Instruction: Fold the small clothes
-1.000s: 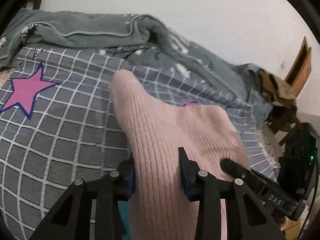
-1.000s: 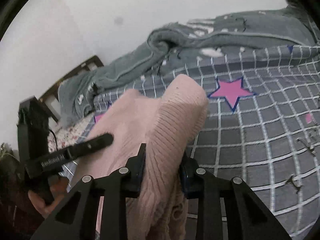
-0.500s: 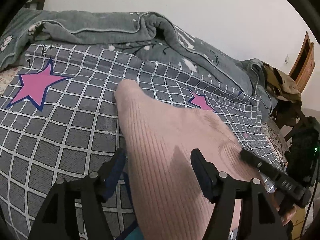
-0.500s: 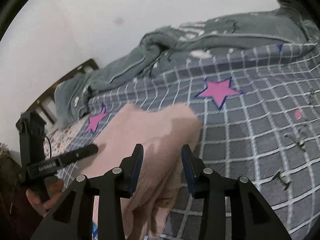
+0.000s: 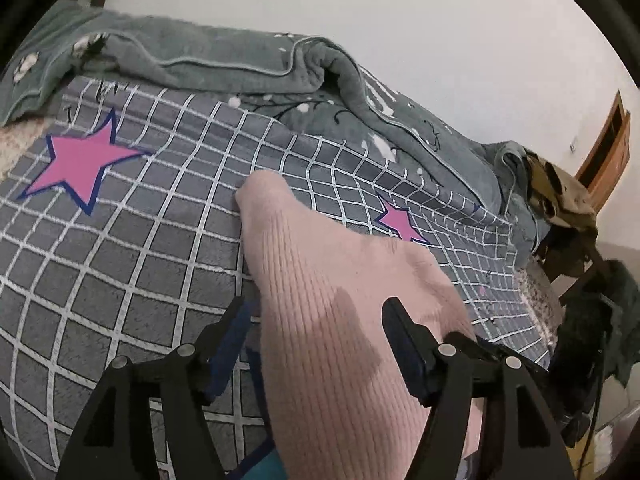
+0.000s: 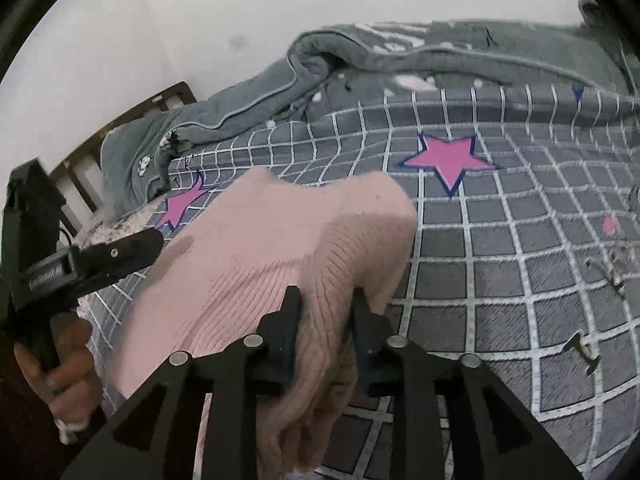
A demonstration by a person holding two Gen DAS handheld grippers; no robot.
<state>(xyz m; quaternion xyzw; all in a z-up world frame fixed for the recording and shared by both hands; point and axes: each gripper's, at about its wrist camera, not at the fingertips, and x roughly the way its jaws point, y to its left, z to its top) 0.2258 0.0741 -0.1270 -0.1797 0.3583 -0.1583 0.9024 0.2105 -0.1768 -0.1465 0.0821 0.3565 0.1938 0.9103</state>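
Observation:
A pink ribbed knit garment (image 5: 340, 320) lies folded on the grey checked bedsheet (image 5: 140, 260). My left gripper (image 5: 316, 344) is open, its fingers spread to either side of the garment's near part, just above it. In the right wrist view the same pink garment (image 6: 272, 248) lies in front, and my right gripper (image 6: 326, 320) has its fingers close together around a bunched fold of the knit at the near right edge. The left gripper's body and the hand that holds it (image 6: 60, 280) show at the left of that view.
A crumpled grey-green blanket (image 5: 240, 60) lies along the back of the bed by the white wall. Pink stars (image 5: 80, 164) mark the sheet. A chair with clothes (image 5: 560, 200) stands off the bed's right end. A wooden headboard (image 6: 120, 120) is at the left.
My left gripper opened and let go of the garment, which now lies flatter on the sheet. My right gripper opened a little half a second ago and has closed again on the fold.

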